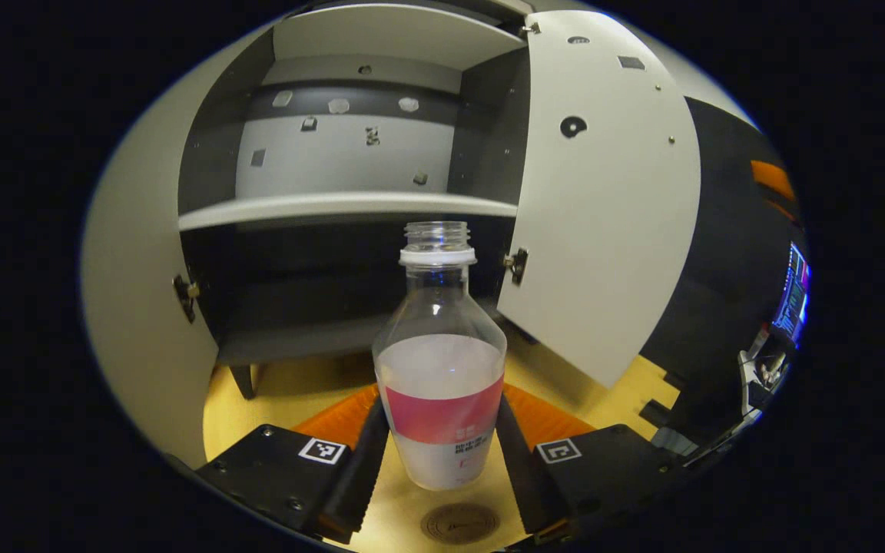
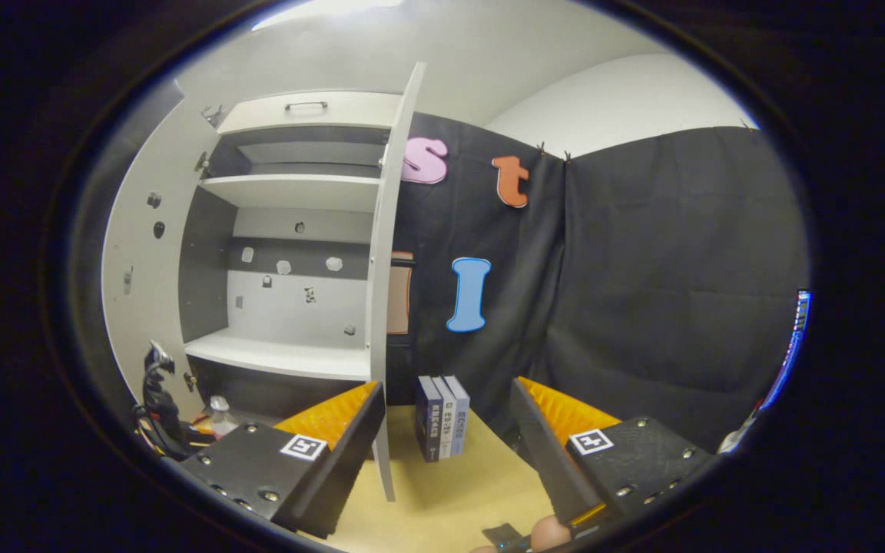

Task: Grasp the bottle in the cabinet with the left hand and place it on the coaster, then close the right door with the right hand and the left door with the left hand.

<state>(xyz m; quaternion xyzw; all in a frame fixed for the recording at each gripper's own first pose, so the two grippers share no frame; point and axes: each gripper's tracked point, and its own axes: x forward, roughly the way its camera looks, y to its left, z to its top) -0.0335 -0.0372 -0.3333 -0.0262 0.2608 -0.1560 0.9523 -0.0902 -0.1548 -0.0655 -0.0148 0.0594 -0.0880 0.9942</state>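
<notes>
**Bottle held above the coaster; both cabinet doors open**

**Position.** All places below are given relative to the cabinet (image 1: 350, 207). In the left gripper view the bottle (image 1: 440, 369) is outside the cabinet, in front of its lower compartment, above the tabletop (image 1: 258, 399). The coaster (image 1: 459, 524) lies on the table farther from the cabinet, just below the bottle's base as seen here. Whether the base is touching the table or coaster cannot be told.

**Jaw state.** The left gripper (image 1: 442, 453) has its fingers against the bottle's lower body, one on each side at the label band, pinching it. The right gripper (image 2: 442, 438) hangs with its jaws spread and nothing between them, facing the edge of the right door (image 2: 389, 292).

**Orientation.** The bottle stands upright: long axis vertical, uncapped mouth upward, base down toward the coaster.

**Handling.** The bottle looks like thin clear plastic, partly filled with pale liquid. Judged so, it is light to moderate in weight, bottom-heavy, and its wall will yield under hard pressure. The smooth label may slip. With no cap, any tilt risks a spill. The present hold, low on the labelled body, suits it; keep the axis vertical.

**Doors.** The left door (image 1: 143, 307) and right door both stand open.
</notes>
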